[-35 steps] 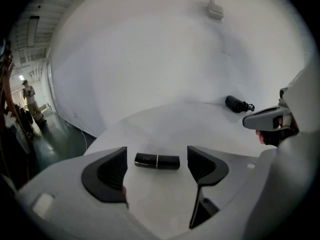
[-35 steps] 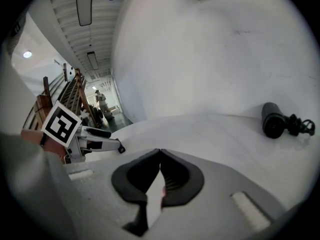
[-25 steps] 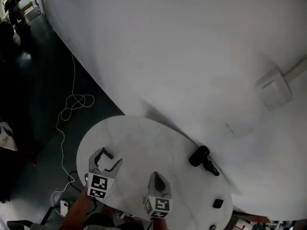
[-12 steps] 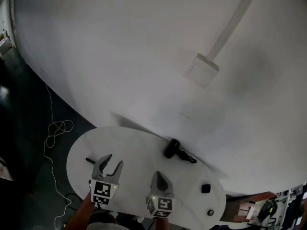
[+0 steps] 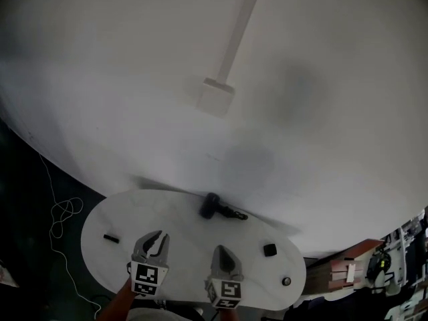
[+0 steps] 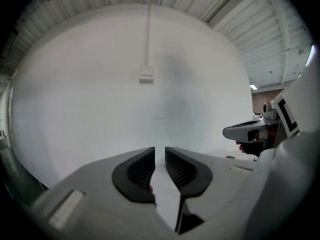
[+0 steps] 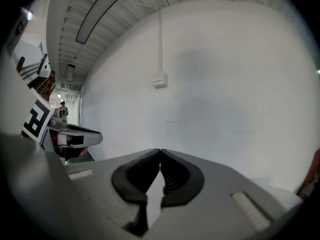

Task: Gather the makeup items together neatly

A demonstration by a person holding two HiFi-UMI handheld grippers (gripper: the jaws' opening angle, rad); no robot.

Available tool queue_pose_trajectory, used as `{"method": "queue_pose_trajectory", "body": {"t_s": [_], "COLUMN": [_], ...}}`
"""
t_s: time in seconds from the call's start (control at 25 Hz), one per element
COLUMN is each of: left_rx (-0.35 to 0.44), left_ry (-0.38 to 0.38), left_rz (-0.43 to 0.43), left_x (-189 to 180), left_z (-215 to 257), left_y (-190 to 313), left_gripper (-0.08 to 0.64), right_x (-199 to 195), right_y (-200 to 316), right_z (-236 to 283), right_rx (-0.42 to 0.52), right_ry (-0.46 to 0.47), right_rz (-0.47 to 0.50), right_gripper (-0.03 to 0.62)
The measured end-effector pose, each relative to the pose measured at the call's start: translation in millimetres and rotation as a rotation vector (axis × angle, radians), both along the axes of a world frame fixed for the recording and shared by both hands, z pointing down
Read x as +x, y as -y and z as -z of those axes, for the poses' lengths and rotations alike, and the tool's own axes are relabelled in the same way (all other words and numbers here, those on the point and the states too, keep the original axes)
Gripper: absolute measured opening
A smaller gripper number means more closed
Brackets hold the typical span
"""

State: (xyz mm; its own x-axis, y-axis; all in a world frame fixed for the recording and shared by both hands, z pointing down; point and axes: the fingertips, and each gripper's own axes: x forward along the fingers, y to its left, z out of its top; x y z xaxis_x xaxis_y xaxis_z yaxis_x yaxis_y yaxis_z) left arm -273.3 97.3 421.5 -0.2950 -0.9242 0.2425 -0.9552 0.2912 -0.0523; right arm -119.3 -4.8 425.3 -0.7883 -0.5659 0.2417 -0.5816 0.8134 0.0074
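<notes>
Makeup items (image 5: 211,206) lie well apart, mostly near the table (image 5: 180,223) rim.

Grey tongs (image 5: 158,235), blk ribbed pads (image 6: 140,169), b/w marker cubes (image 5: 148,278).

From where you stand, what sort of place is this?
Probably a workshop or lab hall, indoors: a small white table against a bare white wall with a surface-mounted box, loose cable on a dark floor, and a ribbed ceiling.
</notes>
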Motion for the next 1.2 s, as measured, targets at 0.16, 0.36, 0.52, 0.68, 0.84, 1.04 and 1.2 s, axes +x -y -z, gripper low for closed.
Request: {"method": "queue_pose_trajectory", "body": {"t_s": [0.16, 0.36, 0.52, 0.68, 0.84, 1.04, 1.2], "left_rx": [-0.006, -0.003, -0.001, -0.003, -0.007, -0.012, -0.013], "left_ry": [-0.005, 0.012, 0.018, 0.015, 0.009, 0.001, -0.006], "left_rz": [-0.036, -0.070, -0.086, -0.115, -0.170, -0.295, -0.416], "left_x": [18.7, 32.4, 37.4, 45.2, 62.4, 106.1, 159.7], "left_z": [0.7, 4.6, 6.7, 4.4, 1.3, -5.3, -6.7], "left_y": [1.2, 3.9, 7.2, 15.6, 28.1, 56.8, 91.1], "left_gripper": [0.040, 0.020, 0.015, 0.015, 0.015, 0.015, 0.015], "right_x": [16.6, 30.3, 36.4, 45.1, 70.9, 120.0, 178.8], "right_y": [-2.0, -6.7, -7.8, -3.7, 1.9, 10.0, 20.7], "right_z": [6.2, 5.1, 6.0, 3.6, -2.8, -3.8, -13.6], "right_rx": [0.010, 0.009, 0.009, -0.001, -0.013, -0.009, -0.033], "right_ry": [0.011, 0.016, 0.022, 0.018, 0.002, 0.002, -0.010], "right_rz": [-0.031, -0.060, -0.073, -0.097, -0.163, -0.281, -0.396], "right_gripper": [0.005, 0.005, 0.005, 0.005, 0.005, 0.005, 0.005]}}
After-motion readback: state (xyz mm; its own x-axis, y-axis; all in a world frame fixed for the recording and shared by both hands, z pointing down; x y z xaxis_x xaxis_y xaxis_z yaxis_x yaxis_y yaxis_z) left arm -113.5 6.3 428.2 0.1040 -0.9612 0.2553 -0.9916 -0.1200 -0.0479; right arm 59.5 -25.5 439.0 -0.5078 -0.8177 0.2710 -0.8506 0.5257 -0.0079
